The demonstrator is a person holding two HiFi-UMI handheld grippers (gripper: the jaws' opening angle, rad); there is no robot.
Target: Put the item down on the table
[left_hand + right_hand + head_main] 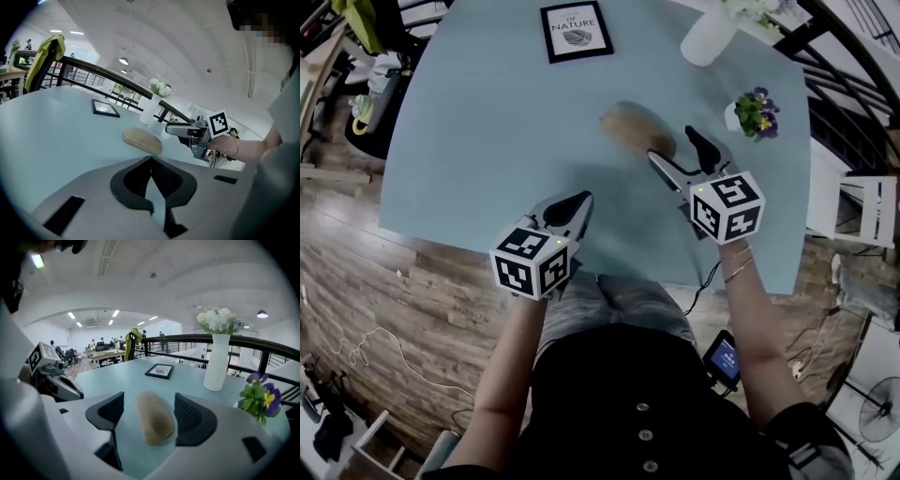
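**Tan item flat on the table, right tongs spread around it**

Tan and oblong, the item [636, 131] lay flat on the pale blue table [478, 131], roughly at its middle. My right gripper [673, 145] was at the item's near end with its jaws well apart. In the right gripper view the item sat between the two pads. I saw a clear strip of table on its left side and only a thin gap on its right, so nothing was being squeezed. My left gripper [579, 202] was over the table's near edge, apart from the item and to its left. In the left gripper view its jaws met at the tips and held nothing.

Beyond the item, a black-framed picture [576, 31] lay flat near the far edge. A white vase [710, 37] holding white flowers stood at the far right. A small pot of purple and yellow flowers [757, 112] stood near the right edge, just beside my right gripper's outer jaw. Wooden floor [412, 309] showed below the table's near edge.
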